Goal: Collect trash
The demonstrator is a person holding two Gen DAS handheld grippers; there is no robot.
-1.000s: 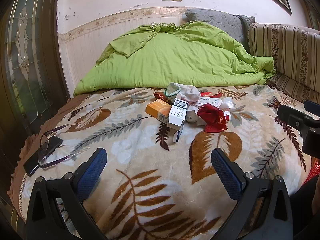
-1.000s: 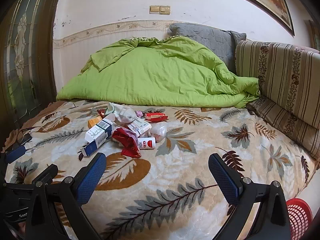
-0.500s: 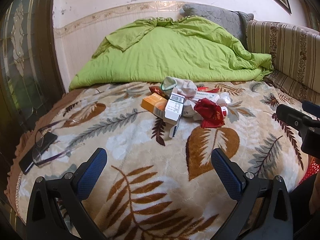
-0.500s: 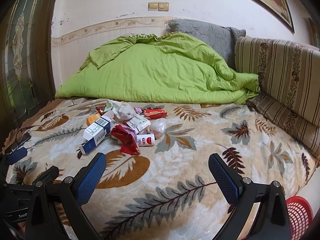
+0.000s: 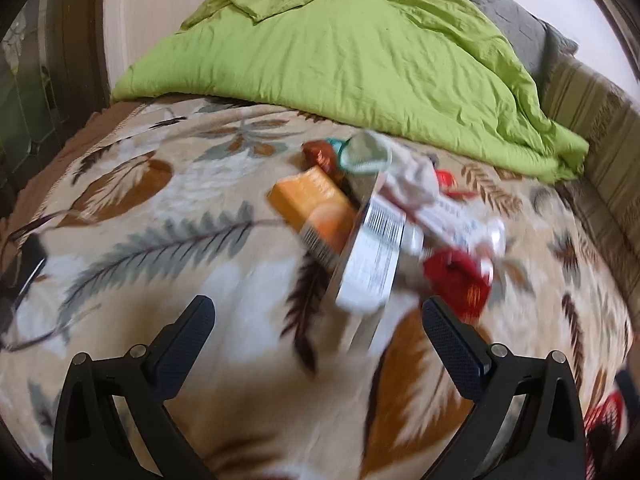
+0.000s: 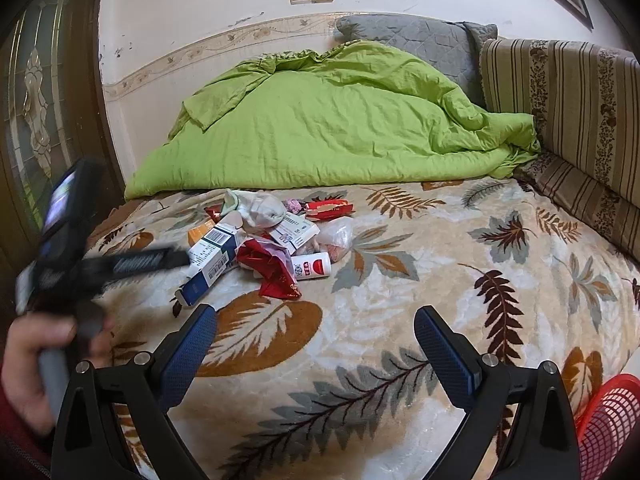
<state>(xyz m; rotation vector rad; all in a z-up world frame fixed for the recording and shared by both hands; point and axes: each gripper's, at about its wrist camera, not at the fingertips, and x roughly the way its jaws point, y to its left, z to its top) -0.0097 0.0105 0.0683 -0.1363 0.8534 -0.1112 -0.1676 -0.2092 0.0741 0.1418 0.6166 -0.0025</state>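
A heap of trash lies on the leaf-patterned blanket: a white and blue carton (image 5: 370,256) (image 6: 210,258), an orange box (image 5: 314,208) (image 6: 200,234), a crumpled red wrapper (image 5: 460,280) (image 6: 272,268), a white sock-like cloth (image 5: 404,176) (image 6: 260,208), a small white bottle (image 6: 312,266) and a clear bag (image 6: 338,236). My left gripper (image 5: 318,322) is open, just short of the carton, and empty. In the right wrist view it shows blurred at the left, held by a hand (image 6: 28,356). My right gripper (image 6: 316,330) is open and empty, further back from the heap.
A red mesh basket (image 6: 608,420) stands off the bed's near right corner. Glasses and a dark phone (image 5: 28,264) lie at the bed's left edge. A green duvet (image 6: 332,128) is piled at the back, with striped cushions (image 6: 568,92) on the right.
The left gripper has moved forward and tilted down toward the heap, so the carton now fills the view between its fingers. The right gripper has crept slightly closer.
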